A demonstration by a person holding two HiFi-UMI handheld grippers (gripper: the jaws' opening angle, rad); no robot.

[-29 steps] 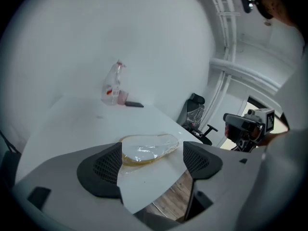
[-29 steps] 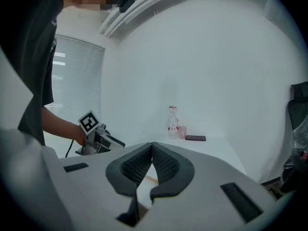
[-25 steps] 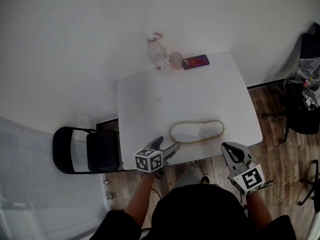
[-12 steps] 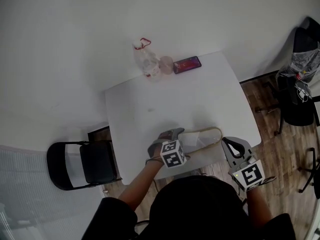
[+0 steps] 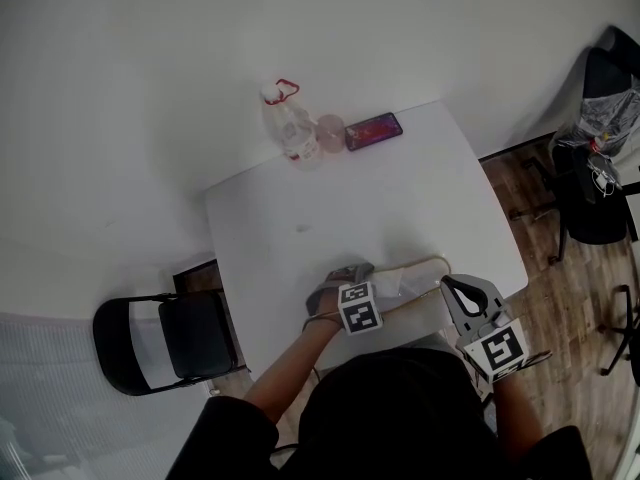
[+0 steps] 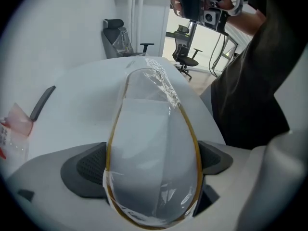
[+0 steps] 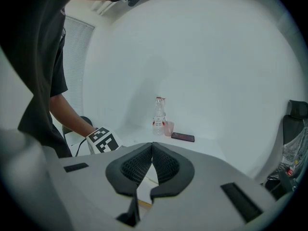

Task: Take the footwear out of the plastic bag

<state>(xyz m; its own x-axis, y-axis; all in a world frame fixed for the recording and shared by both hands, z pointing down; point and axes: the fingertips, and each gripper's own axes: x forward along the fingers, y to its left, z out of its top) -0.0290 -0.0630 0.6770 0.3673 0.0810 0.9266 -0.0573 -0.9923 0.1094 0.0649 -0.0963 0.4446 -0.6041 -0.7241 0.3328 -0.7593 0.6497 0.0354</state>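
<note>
The task is at its start: nothing has come out of the bag yet. A white slipper (image 5: pixel 412 272) with a tan rim lies near the front edge of the white table (image 5: pixel 300 198). It is wrapped in a clear plastic bag (image 6: pixel 165 86), whose crinkled film shows over the toe end in the left gripper view. Whether a second slipper sits beneath it cannot be told.

The left gripper (image 5: pixel 336 284) is at the slipper's near end. Its jaws are opening, spread very wide, with the bagged slipper between them. The dark pads (image 6: pixel 87 168) stand at either side of it and do not look to be pressing, so nothing is held.

The right gripper (image 5: pixel 466 298) hangs just off the table's front edge, to the right of the slipper. Its jaws are closed together and empty.

A water bottle (image 5: pixel 290 128), a small cup (image 5: pixel 330 129) and a phone (image 5: pixel 373 128) sit at the far edge, well away from the work.

By the look of it, every step is still ahead: gripping the bag, finding its mouth, and drawing the slipper out.
</note>
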